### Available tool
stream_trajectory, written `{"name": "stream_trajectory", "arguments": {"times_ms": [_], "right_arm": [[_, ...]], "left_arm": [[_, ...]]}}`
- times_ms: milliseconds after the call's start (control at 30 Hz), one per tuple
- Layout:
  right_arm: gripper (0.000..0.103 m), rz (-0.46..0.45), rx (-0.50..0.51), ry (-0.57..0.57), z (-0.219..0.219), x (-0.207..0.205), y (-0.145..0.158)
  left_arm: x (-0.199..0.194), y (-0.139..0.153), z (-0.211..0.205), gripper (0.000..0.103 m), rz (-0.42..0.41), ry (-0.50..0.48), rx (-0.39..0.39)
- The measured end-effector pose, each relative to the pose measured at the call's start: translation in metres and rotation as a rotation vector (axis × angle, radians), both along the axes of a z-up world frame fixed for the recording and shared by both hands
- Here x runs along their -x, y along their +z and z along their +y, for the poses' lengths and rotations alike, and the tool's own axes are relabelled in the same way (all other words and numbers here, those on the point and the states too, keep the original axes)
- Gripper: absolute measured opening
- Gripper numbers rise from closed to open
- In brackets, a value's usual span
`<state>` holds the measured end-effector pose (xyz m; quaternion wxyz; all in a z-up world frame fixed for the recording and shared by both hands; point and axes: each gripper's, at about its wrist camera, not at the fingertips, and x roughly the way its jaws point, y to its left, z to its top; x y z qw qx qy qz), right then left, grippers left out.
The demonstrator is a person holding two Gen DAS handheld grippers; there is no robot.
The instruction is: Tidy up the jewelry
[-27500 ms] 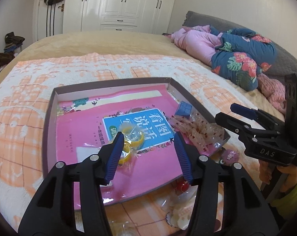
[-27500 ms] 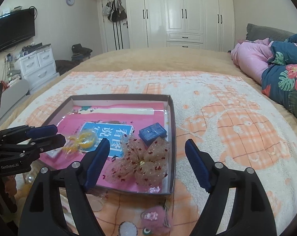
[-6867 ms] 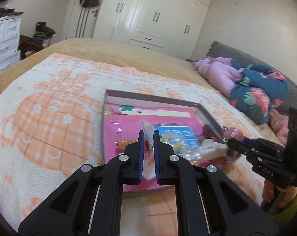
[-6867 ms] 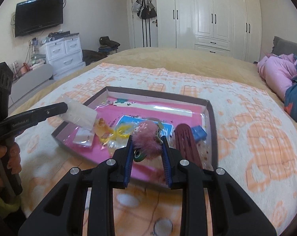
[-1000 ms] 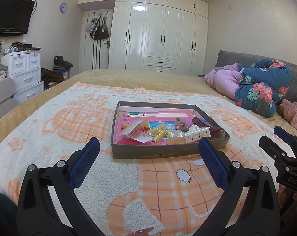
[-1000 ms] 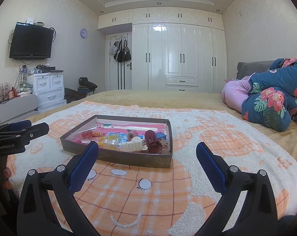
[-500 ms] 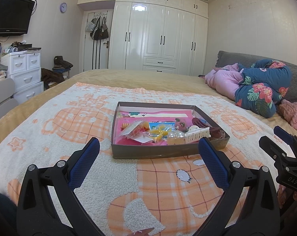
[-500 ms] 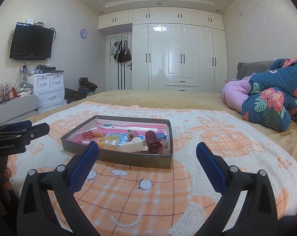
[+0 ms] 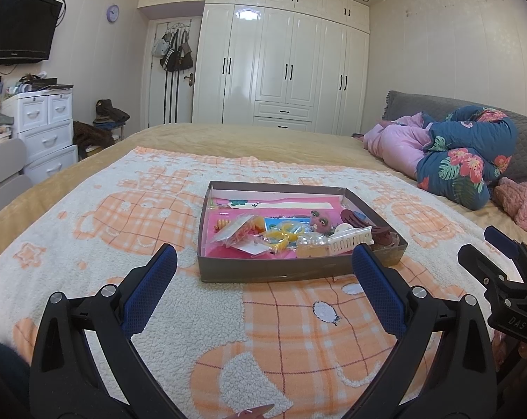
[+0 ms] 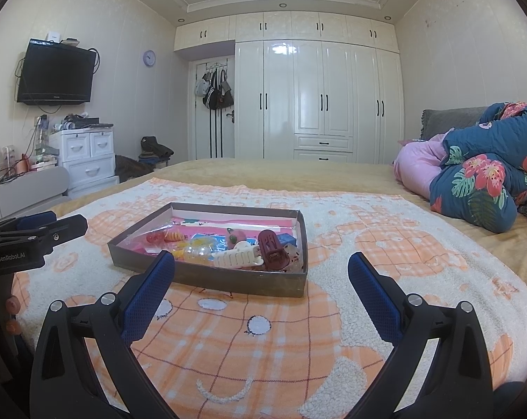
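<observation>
tray (image 9: 298, 272): shallow cardboard box sitting on the bed, on the orange-and-white blanket (image 9: 130, 216), straight ahead of both grippers and well apart from them.
what's in it: white comb clip (image 9: 350, 241), dark red claw clip (image 10: 272, 248), yellow hair ties (image 9: 281, 235), a little bagged item (image 9: 237, 232), a fuzzy pink piece (image 9: 321, 219). all piled toward the near right side.
how it'd handle: my guess, everything's light. clips are stiff plastic, fairly slick, best pinched across the spine. the bag is soft and crinkly, grab an edge. the tray looks flimsy, so i'd take it by a wall rather than poke the floor.
left gripper (image 9: 263, 291): spread wide, nothing in it.
right gripper (image 10: 261, 291): same, wide apart and empty.
versus earlier: about seven seconds back each gripper was pinched on something right over the tray, the left on a clear bag, the right on the fuzzy pink piece. now both have pulled back and the bits are in the tray. nothing has shifted in the last second.
blanket: looks like no loose pieces left on it.
</observation>
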<state>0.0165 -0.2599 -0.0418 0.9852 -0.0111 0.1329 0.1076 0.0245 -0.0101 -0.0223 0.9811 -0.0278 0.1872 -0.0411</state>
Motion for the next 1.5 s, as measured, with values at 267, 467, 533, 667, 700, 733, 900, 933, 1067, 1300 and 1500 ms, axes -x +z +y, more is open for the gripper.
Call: {"name": "stream_trajectory", "arguments": {"times_ms": [267,467,533,667,700,733,900,933,1067,1300,1500], "right_arm": [[0.097,-0.002,0.000,-0.001,0.000,0.001,0.000],[0.097,0.000,0.000,-0.002,0.000,0.001,-0.001],[0.097,0.000,0.000,-0.001,0.000,0.001,-0.001],[0.097,-0.002,-0.001,-0.001,0.000,0.001,0.000],[0.097,0.000,-0.001,-0.001,0.000,0.000,-0.001],[0.097,0.000,-0.001,-0.002,0.000,0.001,-0.001],[0.097,0.001,-0.001,-0.003,0.000,0.000,-0.001],[0.097,0.002,0.002,-0.003,0.000,0.000,-0.001],[0.097,0.002,0.004,-0.009,-0.001,0.001,-0.001],[0.097,0.023,-0.004,-0.024,-0.004,-0.004,-0.004],[0.097,0.142,-0.008,-0.164,-0.048,-0.059,-0.002]], "left_arm": [[0.000,0.000,0.000,0.092,0.000,0.000,0.000],[0.000,0.000,0.000,0.092,-0.001,-0.002,0.001],[0.000,0.000,0.000,0.092,-0.002,-0.002,0.001],[0.000,0.000,0.000,0.092,-0.001,-0.003,0.001],[0.000,0.000,0.001,0.092,-0.001,-0.002,0.001],[0.000,0.000,0.000,0.092,-0.001,-0.003,0.001],[-0.001,0.001,0.001,0.092,0.000,0.004,0.001],[-0.001,0.002,0.001,0.092,0.001,0.003,0.004],[-0.004,0.001,0.001,0.092,0.014,0.002,-0.001],[-0.013,-0.003,0.011,0.092,0.056,0.038,0.031],[-0.064,-0.008,0.069,0.092,0.178,0.213,0.043]]}}
